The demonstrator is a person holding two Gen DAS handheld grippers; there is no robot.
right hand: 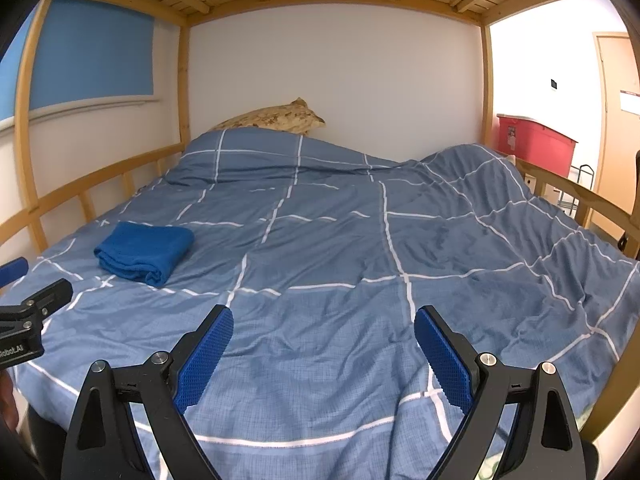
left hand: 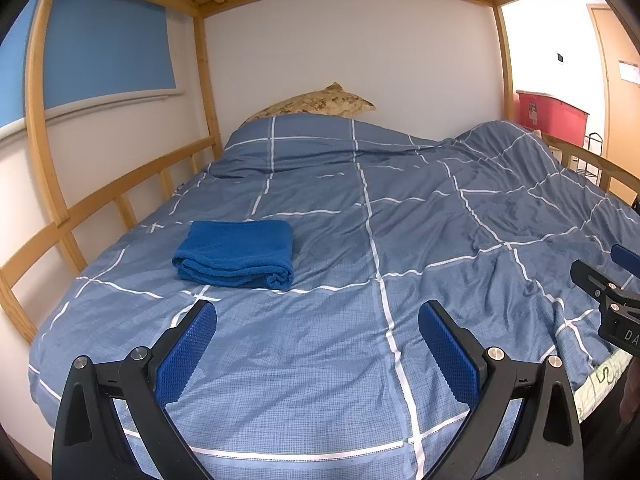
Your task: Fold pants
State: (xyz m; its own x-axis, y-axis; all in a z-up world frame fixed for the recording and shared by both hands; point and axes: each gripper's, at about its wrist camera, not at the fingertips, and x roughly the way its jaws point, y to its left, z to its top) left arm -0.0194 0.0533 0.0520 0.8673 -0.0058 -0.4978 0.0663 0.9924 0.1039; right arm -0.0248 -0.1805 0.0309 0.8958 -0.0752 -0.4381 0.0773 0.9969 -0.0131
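The blue pants (left hand: 236,253) lie folded in a neat stack on the blue checked duvet (left hand: 360,240), at the left of the bed; they also show in the right wrist view (right hand: 145,251). My left gripper (left hand: 318,312) is open and empty, held above the bed's near edge, short of the pants. My right gripper (right hand: 324,318) is open and empty, over the near middle of the duvet (right hand: 360,248), to the right of the pants. Each gripper shows at the edge of the other's view.
A wooden bunk frame surrounds the bed, with a side rail (left hand: 120,196) at the left and slats overhead. A patterned pillow (left hand: 316,104) lies at the head by the white wall. The duvet is bunched up at the right (left hand: 520,168). A red bin (right hand: 536,144) stands beyond the right rail.
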